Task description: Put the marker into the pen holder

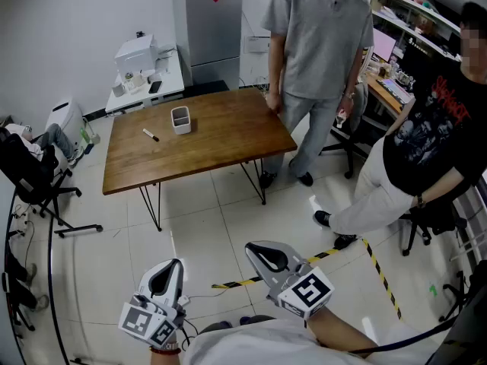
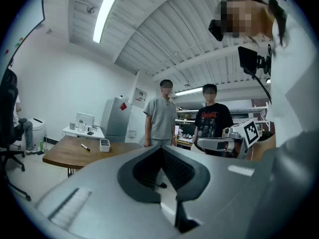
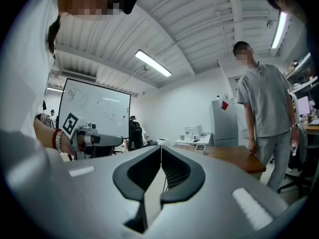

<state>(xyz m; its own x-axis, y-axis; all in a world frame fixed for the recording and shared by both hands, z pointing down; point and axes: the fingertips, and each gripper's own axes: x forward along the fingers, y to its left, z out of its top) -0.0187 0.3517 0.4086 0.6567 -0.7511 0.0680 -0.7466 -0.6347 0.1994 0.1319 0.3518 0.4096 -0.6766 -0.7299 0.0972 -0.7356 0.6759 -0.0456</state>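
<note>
You're holding both grippers low over the tiled floor [image 1: 205, 226], well short of the desk [image 1: 221, 139]. Left gripper [image 1: 173, 265] and right gripper [image 1: 257, 248] are both sitting with jaws pressed together, nothing between them. The marker [image 1: 151, 134] is lying flat on the desk's left part, near the white pen holder [image 1: 180, 119], not touching it. The near desk edge is facing open floor. An office chair [image 1: 34, 177] is crowding the left end, and a person in grey [image 1: 316, 44] is standing at the far right corner. The black T-shirt [image 1: 426, 139] is showing red print, unreadable. Whiteboard [image 3: 94, 103] scribbles likewise.
</note>
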